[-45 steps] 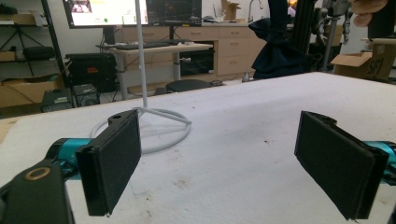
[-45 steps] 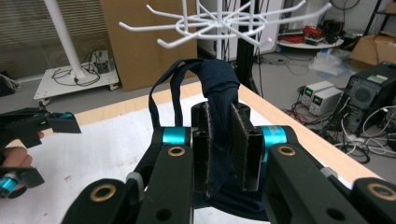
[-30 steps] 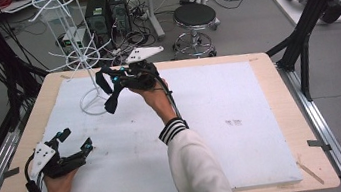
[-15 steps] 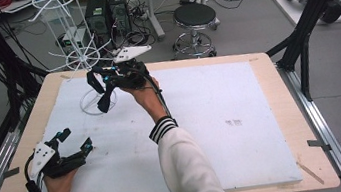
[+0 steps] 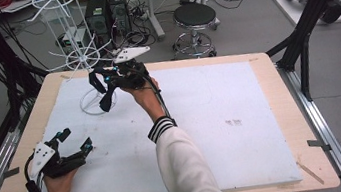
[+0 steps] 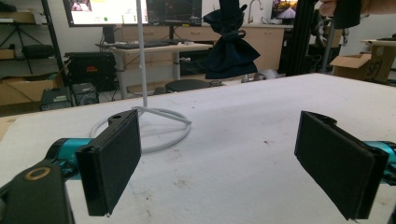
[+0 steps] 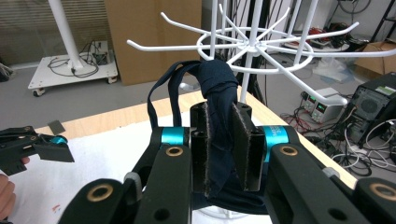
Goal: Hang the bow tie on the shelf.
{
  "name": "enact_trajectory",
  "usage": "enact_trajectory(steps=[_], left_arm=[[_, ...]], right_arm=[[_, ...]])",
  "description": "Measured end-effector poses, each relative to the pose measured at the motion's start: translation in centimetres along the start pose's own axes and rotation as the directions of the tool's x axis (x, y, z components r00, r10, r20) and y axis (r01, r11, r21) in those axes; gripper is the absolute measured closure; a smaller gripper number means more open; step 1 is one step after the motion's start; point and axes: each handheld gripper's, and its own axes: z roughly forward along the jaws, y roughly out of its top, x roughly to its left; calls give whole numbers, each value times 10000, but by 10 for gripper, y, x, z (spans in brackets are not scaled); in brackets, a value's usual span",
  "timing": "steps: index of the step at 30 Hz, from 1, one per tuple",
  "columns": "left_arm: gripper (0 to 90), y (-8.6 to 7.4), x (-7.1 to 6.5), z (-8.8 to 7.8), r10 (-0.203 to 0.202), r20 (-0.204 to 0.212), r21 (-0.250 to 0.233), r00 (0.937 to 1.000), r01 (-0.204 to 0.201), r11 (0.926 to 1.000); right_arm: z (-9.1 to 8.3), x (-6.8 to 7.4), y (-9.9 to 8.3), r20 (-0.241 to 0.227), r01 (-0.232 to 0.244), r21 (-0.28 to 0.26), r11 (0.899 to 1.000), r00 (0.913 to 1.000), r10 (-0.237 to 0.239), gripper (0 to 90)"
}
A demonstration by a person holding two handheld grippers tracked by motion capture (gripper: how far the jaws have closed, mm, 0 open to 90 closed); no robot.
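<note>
free: white mat (image 5: pixel 222 119) centre, right | blocked: far-left, wire rack (image 5: pixel 84 62) arms and base ring

Wire rack (image 5: pixel 84 62) stands at tabletop (image 5: pixel 239 96) far-left corner. Right hand-held gripper (image 5: pixel 106 87) just right of rack, above its base ring, cloth (image 7: pixel 219 135) between jaws. Left hand-held gripper (image 5: pixel 71 142) well nearer than rack, near tabletop's near-left edge.
</note>
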Motion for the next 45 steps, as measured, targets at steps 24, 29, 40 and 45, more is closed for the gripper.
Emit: enact_trajectory(steps=[24, 29, 40, 45], left_arm=[[151, 0, 0, 1, -10, -51, 90, 10000, 11, 10000], [151, 0, 0, 1, -49, -48, 121, 10000, 50, 9999], [151, 0, 0, 1, 31, -34, 102, 10000, -31, 9999], [151, 0, 0, 1, 54, -33, 66, 10000, -54, 10000]], right_arm=[[9, -11, -14, 254, -668, 733, 9951, 9976, 650, 459], [7, -13, -16, 528, -809, 845, 9931, 9957, 766, 167], [-31, -10, -2, 653, -880, 644, 9940, 9943, 838, 112], [-73, -3, -5, 944, -782, 614, 9950, 9929, 722, 112]])
